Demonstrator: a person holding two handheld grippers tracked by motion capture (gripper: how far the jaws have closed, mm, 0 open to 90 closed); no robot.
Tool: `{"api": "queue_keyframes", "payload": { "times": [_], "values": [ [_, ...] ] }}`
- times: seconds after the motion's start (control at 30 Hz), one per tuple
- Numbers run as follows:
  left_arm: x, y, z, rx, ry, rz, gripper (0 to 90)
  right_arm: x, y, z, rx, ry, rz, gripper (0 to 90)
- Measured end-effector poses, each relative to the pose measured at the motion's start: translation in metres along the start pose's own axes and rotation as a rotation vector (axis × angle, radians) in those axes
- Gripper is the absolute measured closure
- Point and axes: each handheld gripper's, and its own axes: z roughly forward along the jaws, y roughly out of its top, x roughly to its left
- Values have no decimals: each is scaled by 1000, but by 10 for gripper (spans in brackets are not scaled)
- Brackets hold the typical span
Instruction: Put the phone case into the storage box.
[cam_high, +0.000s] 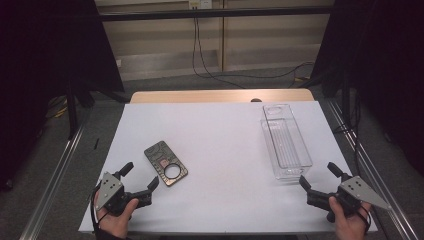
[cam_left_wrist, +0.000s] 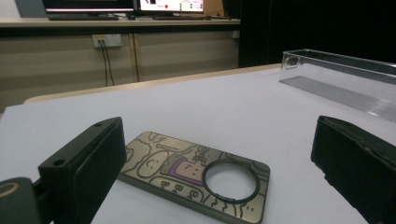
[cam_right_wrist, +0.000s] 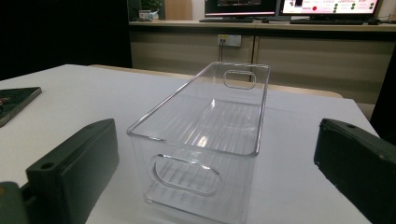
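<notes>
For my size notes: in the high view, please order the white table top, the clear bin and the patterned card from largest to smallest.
1. white table top
2. clear bin
3. patterned card

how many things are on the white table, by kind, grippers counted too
Flat bronze-coloured rectangular card with cartoon drawings and a round hole: 1
Clear plastic rectangular bin with cut-out handles: 1
Black two-jaw grippers, both open: 2 (left gripper, right gripper)
Total: 4
</notes>
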Motion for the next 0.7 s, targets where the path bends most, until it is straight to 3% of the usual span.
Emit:
{"api": "queue_keyframes", "payload": {
  "times": [0.7],
  "values": [
    [-3, 2, 9, 63, -65, 6, 33, 2, 0, -1, 5, 24, 16, 0]
  ]
}}
